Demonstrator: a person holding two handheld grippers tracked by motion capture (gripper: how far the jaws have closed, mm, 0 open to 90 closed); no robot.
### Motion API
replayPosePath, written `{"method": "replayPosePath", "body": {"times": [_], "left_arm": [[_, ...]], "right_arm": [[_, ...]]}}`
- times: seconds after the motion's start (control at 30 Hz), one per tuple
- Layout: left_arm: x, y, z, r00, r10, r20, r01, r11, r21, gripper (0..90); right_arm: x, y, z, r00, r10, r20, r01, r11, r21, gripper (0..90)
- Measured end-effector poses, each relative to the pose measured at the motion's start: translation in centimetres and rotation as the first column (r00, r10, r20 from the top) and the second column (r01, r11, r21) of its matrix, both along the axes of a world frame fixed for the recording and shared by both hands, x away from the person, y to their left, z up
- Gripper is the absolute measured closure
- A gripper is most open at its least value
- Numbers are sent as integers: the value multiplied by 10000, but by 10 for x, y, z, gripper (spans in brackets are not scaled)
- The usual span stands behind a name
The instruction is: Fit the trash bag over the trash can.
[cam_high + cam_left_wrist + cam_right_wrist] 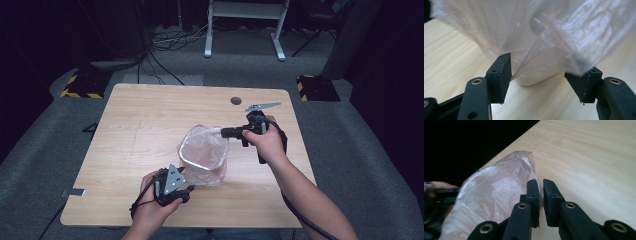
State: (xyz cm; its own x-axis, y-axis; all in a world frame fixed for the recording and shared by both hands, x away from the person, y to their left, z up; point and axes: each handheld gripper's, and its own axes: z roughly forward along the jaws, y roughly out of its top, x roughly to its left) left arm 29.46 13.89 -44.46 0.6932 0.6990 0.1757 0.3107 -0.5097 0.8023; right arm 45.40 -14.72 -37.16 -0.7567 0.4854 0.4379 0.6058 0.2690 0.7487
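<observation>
A clear plastic bag [202,150] stands crumpled in the middle of the wooden table [135,115], its mouth held open upward. My right gripper [225,133] reaches in from the right and is shut on the bag's upper edge; in the right gripper view the thin film [496,192] runs into the narrow gap between the jaws [541,182]. My left gripper [189,190] sits low at the bag's near side. Its jaws [549,65] stand wide, with the bag's film [564,32] hanging between them and not pinched. A white rounded object [531,81] shows beneath the film.
A dark round hole [236,100] marks the tabletop at the back right. Bare wood lies left and behind the bag. The table's near edge [175,222] runs just under my left hand. A white frame [245,25] and cables stand on the floor beyond.
</observation>
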Motion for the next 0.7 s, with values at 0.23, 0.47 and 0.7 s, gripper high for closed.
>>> {"method": "replayPosePath", "body": {"times": [0.23,0.47,0.7], "left_arm": [[18,10,1,9972,683,301,-691,9973,264,372],[31,16,6,9900,1274,610,-1273,9918,-63,373],[30,19,10,9897,1319,565,-1296,9906,-429,357]], "right_arm": [[-32,1,3,9985,357,-406,-386,9966,-723,548],[-53,-3,9,9980,530,-336,-572,9887,-1389,484],[-67,-11,25,9968,238,768,-154,9941,-1076,317]]}}
